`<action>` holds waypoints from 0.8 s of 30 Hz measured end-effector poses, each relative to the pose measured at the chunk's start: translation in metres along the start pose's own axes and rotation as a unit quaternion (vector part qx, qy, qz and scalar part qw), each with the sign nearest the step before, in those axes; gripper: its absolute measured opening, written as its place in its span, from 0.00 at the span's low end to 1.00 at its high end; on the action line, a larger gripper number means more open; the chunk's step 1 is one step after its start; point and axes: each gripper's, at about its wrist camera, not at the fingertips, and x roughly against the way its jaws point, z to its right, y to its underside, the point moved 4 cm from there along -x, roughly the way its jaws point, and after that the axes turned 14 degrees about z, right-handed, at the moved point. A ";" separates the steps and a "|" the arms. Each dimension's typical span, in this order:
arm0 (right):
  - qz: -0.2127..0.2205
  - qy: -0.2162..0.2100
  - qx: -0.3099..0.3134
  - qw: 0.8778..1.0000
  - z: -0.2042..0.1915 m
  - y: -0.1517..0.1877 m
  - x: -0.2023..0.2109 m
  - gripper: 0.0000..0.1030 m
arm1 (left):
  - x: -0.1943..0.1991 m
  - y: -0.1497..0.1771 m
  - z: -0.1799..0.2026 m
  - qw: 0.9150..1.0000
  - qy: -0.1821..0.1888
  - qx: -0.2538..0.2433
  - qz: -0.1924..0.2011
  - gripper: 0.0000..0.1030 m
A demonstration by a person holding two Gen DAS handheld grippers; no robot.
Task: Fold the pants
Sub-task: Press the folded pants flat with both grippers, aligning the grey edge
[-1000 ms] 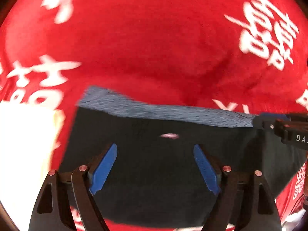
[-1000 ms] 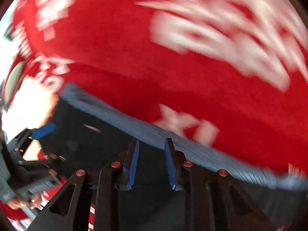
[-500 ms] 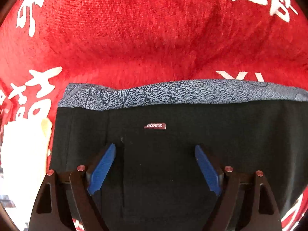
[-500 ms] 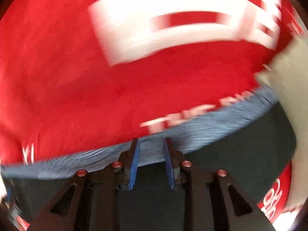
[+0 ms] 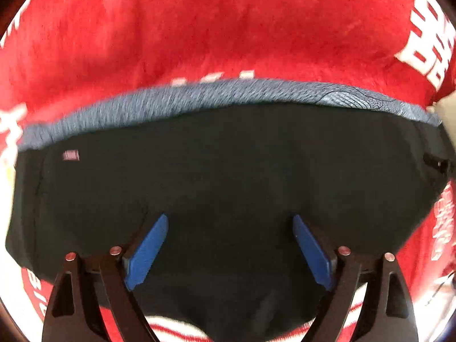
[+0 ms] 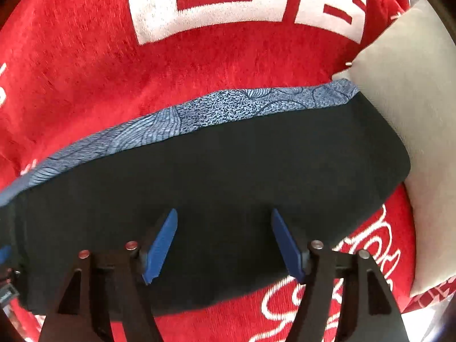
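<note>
Black pants (image 5: pixel 228 171) lie folded into a broad band on a red blanket (image 5: pixel 171 34) printed with white characters, their blue-grey patterned waistband (image 5: pixel 228 97) running along the far edge. At the band's left end a small maroon label (image 5: pixel 70 155) sits just below the waistband. The left gripper (image 5: pixel 230 223) hangs above the dark cloth, its blue pads (image 5: pixel 146 249) spread wide and opening further, nothing pinched between them. Farther right, the right gripper (image 6: pixel 223 218) hovers above the same pants (image 6: pixel 228 176), its jaws also opening, pads (image 6: pixel 161 245) apart and clear of the fabric. At the far right, the garment's end touches a pale cushion (image 6: pixel 404 91) that rests on the blanket (image 6: pixel 85 57).
</note>
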 end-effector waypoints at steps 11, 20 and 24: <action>-0.150 -0.312 -0.182 0.920 -0.097 0.085 0.057 0.70 | 0.026 -0.003 -0.050 0.999 -0.029 0.035 -0.019 0.88; -0.157 -0.326 -0.197 0.911 -0.151 0.117 0.041 0.66 | 0.034 0.015 -0.034 0.999 -0.027 0.027 -0.006 0.88; -0.142 -0.324 -0.194 0.915 -0.135 0.104 0.042 0.65 | 0.051 0.017 -0.038 0.999 -0.023 0.035 -0.002 0.88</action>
